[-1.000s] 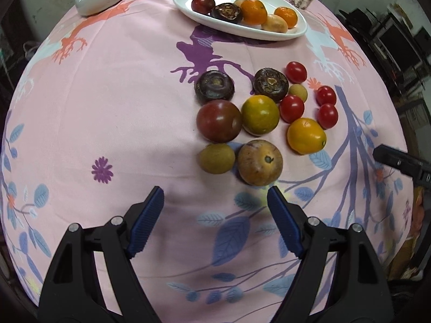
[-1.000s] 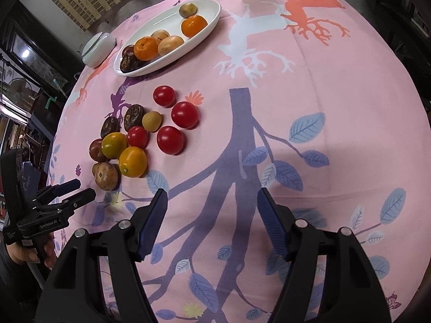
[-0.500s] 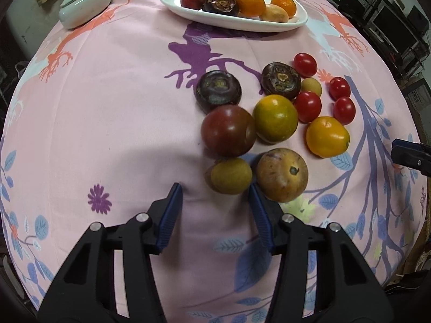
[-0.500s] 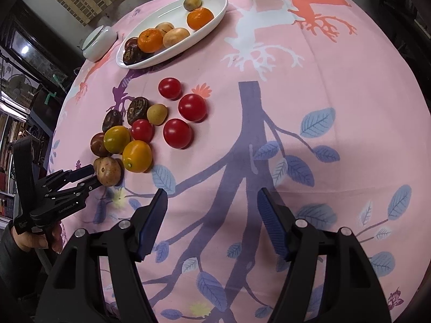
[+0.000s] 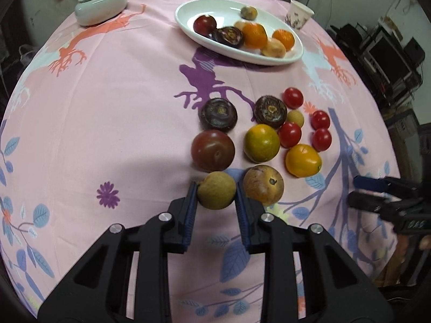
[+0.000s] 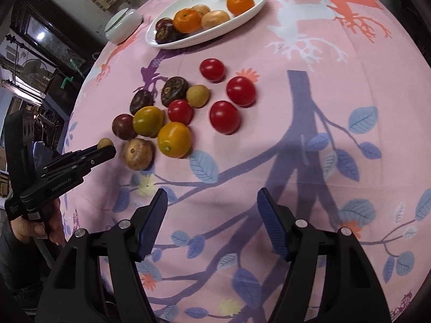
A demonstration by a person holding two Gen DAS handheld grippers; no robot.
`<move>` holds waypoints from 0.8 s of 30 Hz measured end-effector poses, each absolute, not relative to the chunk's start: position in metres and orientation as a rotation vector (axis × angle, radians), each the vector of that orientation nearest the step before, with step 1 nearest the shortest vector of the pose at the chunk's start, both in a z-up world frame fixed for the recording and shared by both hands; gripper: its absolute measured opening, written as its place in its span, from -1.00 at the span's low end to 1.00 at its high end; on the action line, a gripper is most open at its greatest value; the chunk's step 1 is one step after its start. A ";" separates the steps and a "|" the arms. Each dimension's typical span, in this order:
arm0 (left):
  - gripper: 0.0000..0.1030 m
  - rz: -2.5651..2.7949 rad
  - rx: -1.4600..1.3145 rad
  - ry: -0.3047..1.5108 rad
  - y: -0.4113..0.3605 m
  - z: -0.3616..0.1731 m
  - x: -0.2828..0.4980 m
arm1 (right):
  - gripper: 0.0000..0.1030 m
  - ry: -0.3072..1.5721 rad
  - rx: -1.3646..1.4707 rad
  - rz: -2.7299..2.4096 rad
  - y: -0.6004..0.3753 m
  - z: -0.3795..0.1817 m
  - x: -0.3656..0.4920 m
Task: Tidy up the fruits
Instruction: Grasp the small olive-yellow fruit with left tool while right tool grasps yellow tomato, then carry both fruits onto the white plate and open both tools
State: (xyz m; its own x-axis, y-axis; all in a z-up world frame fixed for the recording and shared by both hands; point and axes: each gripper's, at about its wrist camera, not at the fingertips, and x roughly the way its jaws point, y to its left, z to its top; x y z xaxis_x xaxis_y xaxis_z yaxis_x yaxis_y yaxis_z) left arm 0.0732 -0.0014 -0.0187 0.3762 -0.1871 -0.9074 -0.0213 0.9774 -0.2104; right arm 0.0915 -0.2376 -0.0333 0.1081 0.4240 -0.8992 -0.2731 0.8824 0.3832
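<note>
Tan-skinned and small, the round fruit (image 5: pixel 216 194) sits pinched between the left gripper's (image 5: pixel 215 196) blue fingers (image 5: pixel 191 202) at 6 o'clock of the loose pile, low over the pink counter (image 5: pixel 107 107). At 12 o'clock the white plate (image 5: pixel 188 16) already carries seven fruits; roughly a dozen remain off it.

From the right wrist, the right gripper (image 6: pixel 212 216) hangs with fingers wide, empty, the red tomatoes (image 6: pixel 224 116) at 12 o'clock.
</note>
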 end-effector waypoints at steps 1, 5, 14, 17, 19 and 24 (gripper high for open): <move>-0.46 -0.102 -0.212 1.178 0.002 -0.016 0.071 | 0.35 1.365 0.106 0.529 -0.229 -0.033 0.092; -0.46 -0.093 -0.249 1.168 0.010 -0.012 0.064 | 0.21 1.349 0.022 0.553 -0.205 -0.036 0.098; -0.46 -0.069 -0.297 1.159 0.028 -0.010 0.054 | -0.12 1.349 -0.150 0.550 -0.158 -0.052 0.115; -0.46 -0.074 -0.312 1.154 0.033 -0.007 0.053 | -0.30 1.343 -0.187 0.514 -0.150 -0.058 0.119; -0.46 -0.073 -0.313 1.151 0.034 -0.006 0.054 | -0.30 1.334 -0.191 0.508 -0.148 -0.058 0.121; -0.46 -0.068 -0.313 1.157 0.034 -0.008 0.055 | -0.25 1.338 -0.161 0.517 -0.149 -0.059 0.125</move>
State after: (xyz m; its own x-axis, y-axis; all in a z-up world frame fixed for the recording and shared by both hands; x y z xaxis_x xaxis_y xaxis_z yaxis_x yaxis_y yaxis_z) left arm 0.0553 0.0338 -0.0076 0.4048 -0.2131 -0.8892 -0.1076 0.9546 -0.2777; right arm 0.1248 -0.1486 -0.0595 0.1380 0.2648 -0.9544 -0.4455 0.8772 0.1790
